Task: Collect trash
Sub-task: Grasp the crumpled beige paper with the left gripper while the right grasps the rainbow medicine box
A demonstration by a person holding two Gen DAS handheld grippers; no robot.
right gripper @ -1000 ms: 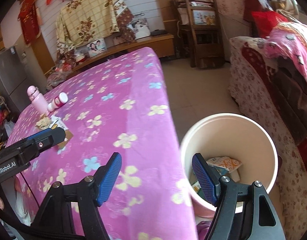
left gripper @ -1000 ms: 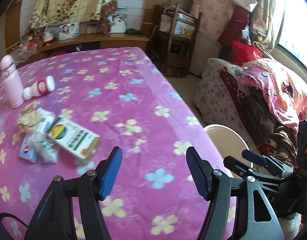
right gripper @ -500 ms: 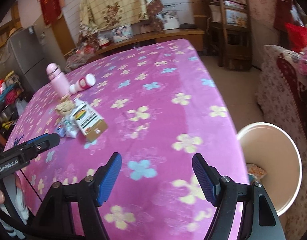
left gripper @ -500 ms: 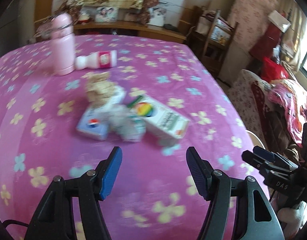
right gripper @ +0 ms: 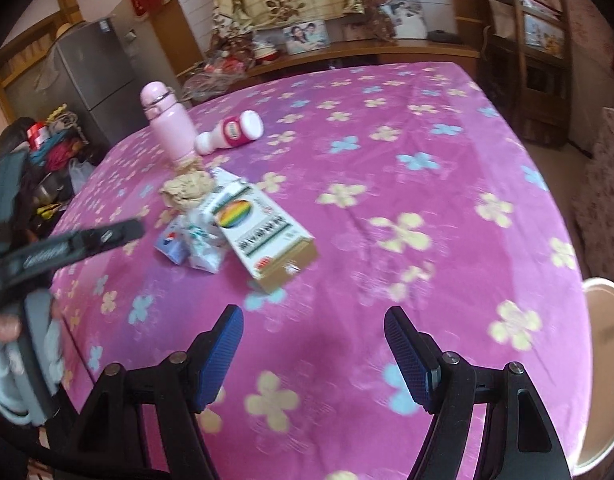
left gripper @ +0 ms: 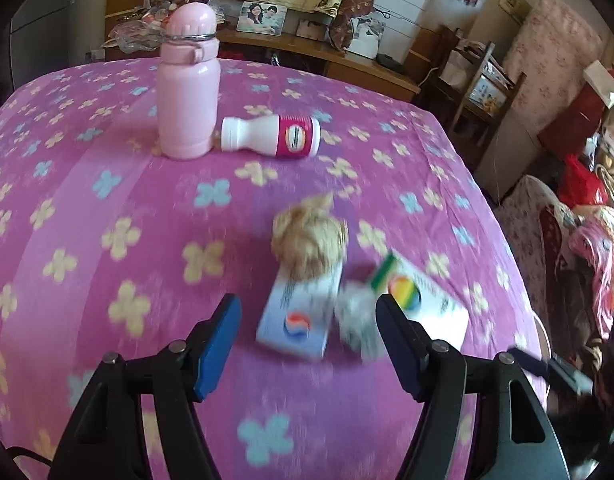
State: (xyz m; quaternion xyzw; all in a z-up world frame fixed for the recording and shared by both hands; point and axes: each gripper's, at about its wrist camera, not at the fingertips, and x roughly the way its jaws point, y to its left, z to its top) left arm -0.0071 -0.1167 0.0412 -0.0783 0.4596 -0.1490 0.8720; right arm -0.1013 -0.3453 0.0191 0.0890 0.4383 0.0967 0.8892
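Pink flowered surface [left gripper: 107, 208]: we see blue box [left gripper: 297, 320] just ahead between left gripper [left gripper: 307, 330] fingers, opening, empty. Right gripper [right gripper: 313, 344] fingers apart, empty, farther.

The left wrist camera looks down along its blue fingers, close to the pile of trash [left gripper: 327, 300] on the pink table [left gripper: 107, 208]. The right wrist camera sits farther back and faces the same pile [right gripper: 227, 216]. Both show the pink bottle [left gripper: 187, 92] [right gripper: 167, 124].
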